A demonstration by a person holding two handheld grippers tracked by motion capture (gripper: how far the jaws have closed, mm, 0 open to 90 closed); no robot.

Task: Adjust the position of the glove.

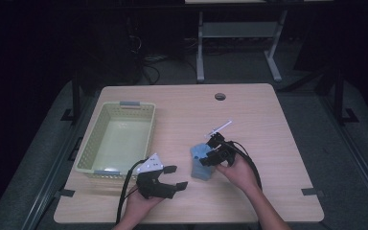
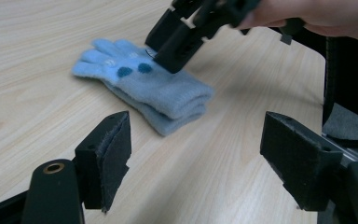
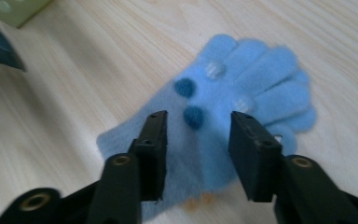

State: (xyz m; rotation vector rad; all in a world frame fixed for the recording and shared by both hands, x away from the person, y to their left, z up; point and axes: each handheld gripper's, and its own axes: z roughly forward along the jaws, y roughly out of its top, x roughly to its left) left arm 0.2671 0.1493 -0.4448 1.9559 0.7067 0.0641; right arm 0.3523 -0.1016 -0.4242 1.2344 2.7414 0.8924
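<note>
Black jaws of the left gripper (image 1: 175, 176) gape wide at the table's (image 1: 268, 124) near edge, holding nothing. At its 2 o'clock, the right gripper (image 3: 196, 142) hovers part-open over the glove (image 2: 142, 84) (light blue, dark dots), gripping nothing. The glove lies mid-table, fingertips pointing toward 12, cuff toward 6.

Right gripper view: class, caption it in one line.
Open right gripper poised over a light blue glove lying on the wooden table.
</note>
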